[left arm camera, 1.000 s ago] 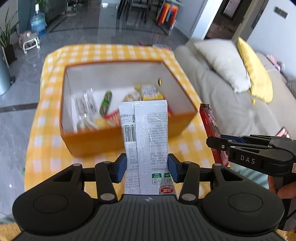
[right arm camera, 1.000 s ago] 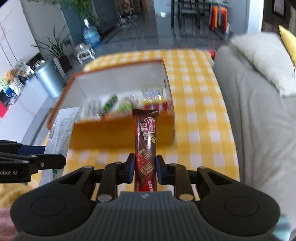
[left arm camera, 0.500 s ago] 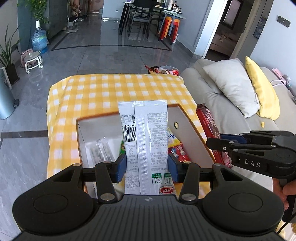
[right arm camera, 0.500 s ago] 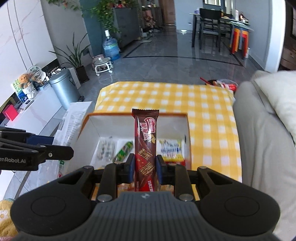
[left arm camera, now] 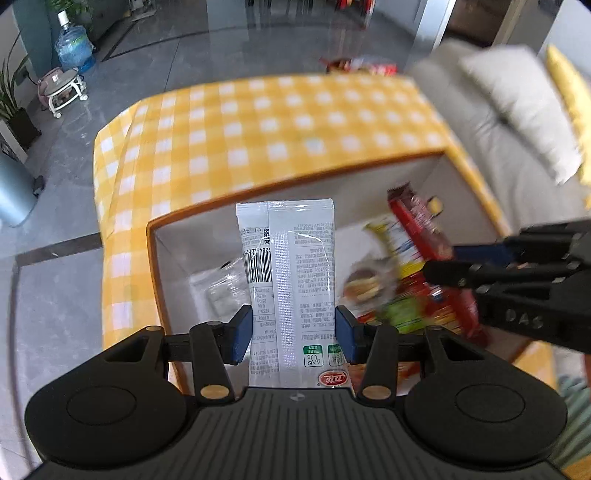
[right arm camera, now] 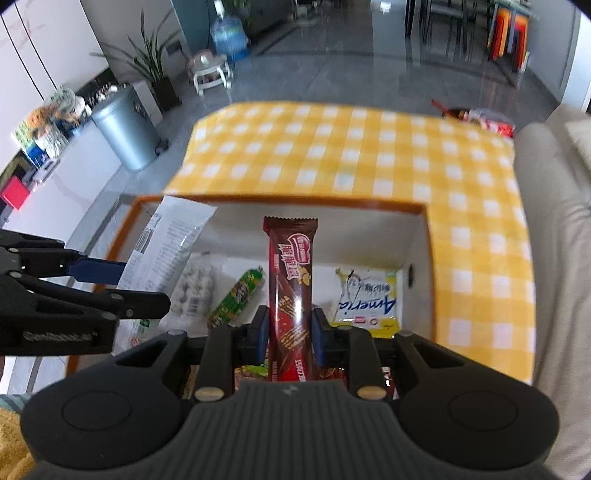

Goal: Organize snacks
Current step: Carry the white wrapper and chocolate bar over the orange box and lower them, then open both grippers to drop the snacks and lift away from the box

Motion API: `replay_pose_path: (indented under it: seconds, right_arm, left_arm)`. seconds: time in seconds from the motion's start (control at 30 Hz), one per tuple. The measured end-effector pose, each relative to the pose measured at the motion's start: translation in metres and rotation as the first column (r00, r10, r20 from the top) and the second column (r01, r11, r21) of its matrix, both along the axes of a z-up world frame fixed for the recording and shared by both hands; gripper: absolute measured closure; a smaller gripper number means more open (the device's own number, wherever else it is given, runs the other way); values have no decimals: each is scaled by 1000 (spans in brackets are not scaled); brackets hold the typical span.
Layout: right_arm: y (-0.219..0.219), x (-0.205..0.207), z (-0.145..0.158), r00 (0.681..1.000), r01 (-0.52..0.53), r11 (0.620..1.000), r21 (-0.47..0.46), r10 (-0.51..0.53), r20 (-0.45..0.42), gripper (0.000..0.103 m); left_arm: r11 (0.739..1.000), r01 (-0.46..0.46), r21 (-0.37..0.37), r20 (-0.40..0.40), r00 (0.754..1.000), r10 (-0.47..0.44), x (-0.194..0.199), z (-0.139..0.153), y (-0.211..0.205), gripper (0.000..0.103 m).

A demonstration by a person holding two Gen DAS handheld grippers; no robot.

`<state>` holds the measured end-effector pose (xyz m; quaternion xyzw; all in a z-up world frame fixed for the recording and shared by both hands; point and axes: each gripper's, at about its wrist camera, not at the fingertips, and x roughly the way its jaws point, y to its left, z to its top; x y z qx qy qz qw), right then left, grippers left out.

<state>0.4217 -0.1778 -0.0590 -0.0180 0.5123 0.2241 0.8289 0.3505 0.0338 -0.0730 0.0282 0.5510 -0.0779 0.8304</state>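
Left gripper [left arm camera: 293,330] clamps a white packet [left arm camera: 290,280], long axis pointing away along the fingers, above the box [left arm camera: 155,251]. Right gripper [right arm camera: 288,336] clamps a brown bar [right arm camera: 290,295] likewise, over the box's snacks [right arm camera: 236,297].

glossy grey tiled floor [right arm camera: 332,55] reflects daylight. a worktop under a yellow-and-white checked cloth [right arm camera: 351,147] stands beside a grey sofa [right arm camera: 554,221] with a pale cushion [left arm camera: 517,107] and a yellow one [left arm camera: 569,88]. a grey metal bin [right arm camera: 123,129], a potted plant [right arm camera: 147,66], a blue water jug [right arm camera: 229,35] and a small white stool [right arm camera: 210,72] line the left wall; dark dining chairs [right arm camera: 424,14] and orange stools [right arm camera: 508,29] stand farther back.
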Motion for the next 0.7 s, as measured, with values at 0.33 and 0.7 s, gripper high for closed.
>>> replay_pose_path:
  seconds: [0.33,0.7]
  right_arm:
    - [29,31,-51,997,-34,998,-51,30,-77,83]
    - [33,31,-58,995,-49,998,-48,45,-88,74]
  left_arm:
    - [989,72,130,-89,994,-61,17,-39,-12,50]
    - [985,77,153,-109,992,-60,24,-48,-15,45]
